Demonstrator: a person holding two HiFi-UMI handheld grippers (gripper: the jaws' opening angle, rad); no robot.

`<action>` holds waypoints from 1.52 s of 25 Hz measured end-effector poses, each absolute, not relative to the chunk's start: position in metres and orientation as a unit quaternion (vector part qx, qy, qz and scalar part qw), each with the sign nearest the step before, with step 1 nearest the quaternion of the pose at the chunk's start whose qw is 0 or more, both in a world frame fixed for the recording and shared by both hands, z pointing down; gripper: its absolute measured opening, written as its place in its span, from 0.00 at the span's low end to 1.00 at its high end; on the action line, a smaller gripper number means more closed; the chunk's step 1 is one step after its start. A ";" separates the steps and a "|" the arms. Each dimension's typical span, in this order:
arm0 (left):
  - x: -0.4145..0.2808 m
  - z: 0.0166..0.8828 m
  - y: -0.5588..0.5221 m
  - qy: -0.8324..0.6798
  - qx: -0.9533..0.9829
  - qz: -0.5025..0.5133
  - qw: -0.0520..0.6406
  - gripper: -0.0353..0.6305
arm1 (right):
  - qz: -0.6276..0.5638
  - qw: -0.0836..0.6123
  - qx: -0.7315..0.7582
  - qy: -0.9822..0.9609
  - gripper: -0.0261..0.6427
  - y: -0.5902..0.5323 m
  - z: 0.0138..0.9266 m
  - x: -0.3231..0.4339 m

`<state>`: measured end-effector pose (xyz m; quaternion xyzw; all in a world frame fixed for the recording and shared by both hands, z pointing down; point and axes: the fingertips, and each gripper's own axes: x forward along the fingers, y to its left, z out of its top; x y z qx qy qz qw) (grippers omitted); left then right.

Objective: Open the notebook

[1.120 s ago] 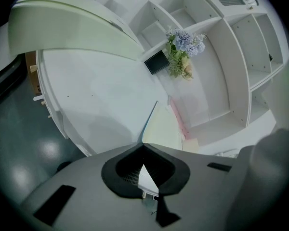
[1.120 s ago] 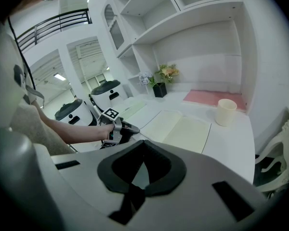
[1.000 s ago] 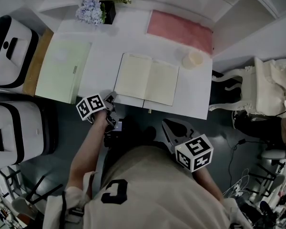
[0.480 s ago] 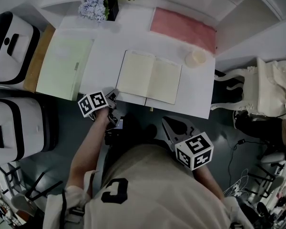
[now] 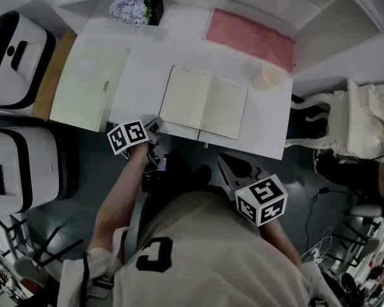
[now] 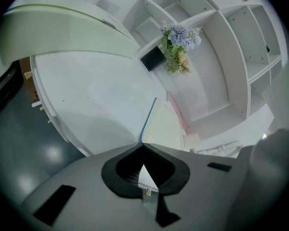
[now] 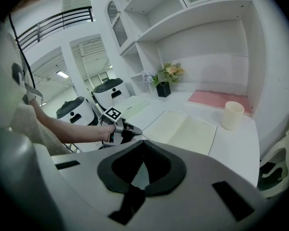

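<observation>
While the cream-paged notebook (image 5: pixel 205 101) lies open and flat near the front edge of the white table (image 5: pixel 147 56), both claws hang short of it. The left gripper (image 5: pixel 155 128) has its jaws pressed together on nothing and sits at the table's edge, just beside the book's near left corner. The right gripper (image 5: pixel 225 164), likewise closed and empty, hovers off the table, below the right page. A pale green closed folder (image 5: pixel 89 88) rests left of the notebook. A pink rectangular mat (image 5: pixel 249 37) lies behind it, and a cream cup (image 5: pixel 267 77) stands near its far right corner.
</observation>
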<state>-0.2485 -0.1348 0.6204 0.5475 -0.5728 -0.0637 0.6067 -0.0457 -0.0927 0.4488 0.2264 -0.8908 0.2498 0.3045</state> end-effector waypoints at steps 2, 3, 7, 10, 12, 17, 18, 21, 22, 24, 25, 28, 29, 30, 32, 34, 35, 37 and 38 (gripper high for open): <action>-0.248 0.620 -0.135 -0.571 0.549 -0.063 0.607 0.07 | 0.247 0.305 0.223 -0.892 0.07 -0.092 0.448 -0.049; -0.248 0.620 -0.135 -0.570 0.550 -0.062 0.607 0.07 | 0.245 0.305 0.221 -0.893 0.07 -0.092 0.447 -0.051; -0.248 0.620 -0.135 -0.566 0.555 -0.060 0.606 0.07 | 0.242 0.304 0.218 -0.895 0.07 -0.091 0.446 -0.055; -0.247 0.620 -0.134 -0.562 0.559 -0.056 0.607 0.07 | 0.240 0.304 0.217 -0.896 0.07 -0.091 0.446 -0.058; -0.247 0.620 -0.134 -0.559 0.561 -0.054 0.608 0.07 | 0.239 0.304 0.216 -0.896 0.07 -0.090 0.445 -0.060; -0.246 0.620 -0.135 -0.555 0.565 -0.049 0.608 0.07 | 0.230 0.308 0.217 -0.897 0.07 -0.091 0.444 -0.062; -0.246 0.621 -0.135 -0.554 0.566 -0.047 0.608 0.07 | 0.229 0.308 0.218 -0.897 0.07 -0.091 0.444 -0.062; -0.245 0.620 -0.134 -0.552 0.568 -0.044 0.608 0.07 | 0.229 0.307 0.220 -0.897 0.07 -0.092 0.444 -0.062; -0.245 0.620 -0.134 -0.552 0.569 -0.043 0.608 0.07 | 0.229 0.307 0.221 -0.897 0.07 -0.092 0.444 -0.062; -0.245 0.620 -0.134 -0.551 0.571 -0.042 0.608 0.07 | 0.229 0.306 0.221 -0.897 0.07 -0.092 0.443 -0.062; -0.245 0.620 -0.135 -0.550 0.572 -0.041 0.608 0.07 | 0.229 0.306 0.222 -0.897 0.07 -0.092 0.443 -0.063; -0.245 0.620 -0.135 -0.547 0.573 -0.039 0.609 0.07 | 0.229 0.305 0.223 -0.897 0.07 -0.093 0.443 -0.064; -0.245 0.620 -0.135 -0.547 0.573 -0.039 0.609 0.07 | 0.229 0.305 0.224 -0.897 0.07 -0.093 0.443 -0.064; -0.245 0.620 -0.134 -0.547 0.574 -0.038 0.609 0.07 | 0.228 0.305 0.225 -0.897 0.07 -0.093 0.443 -0.064; -0.245 0.620 -0.134 -0.546 0.575 -0.037 0.609 0.07 | 0.227 0.304 0.226 -0.897 0.07 -0.093 0.443 -0.065; -0.245 0.620 -0.133 -0.545 0.576 -0.034 0.608 0.07 | 0.227 0.302 0.228 -0.897 0.07 -0.093 0.442 -0.065; -0.245 0.620 -0.133 -0.544 0.577 -0.033 0.609 0.07 | 0.227 0.302 0.228 -0.897 0.07 -0.093 0.442 -0.064; -0.244 0.620 -0.133 -0.544 0.577 -0.032 0.609 0.07 | 0.228 0.301 0.229 -0.897 0.07 -0.093 0.442 -0.064; -0.245 0.620 -0.133 -0.544 0.577 -0.032 0.608 0.07 | 0.228 0.301 0.229 -0.897 0.07 -0.093 0.442 -0.065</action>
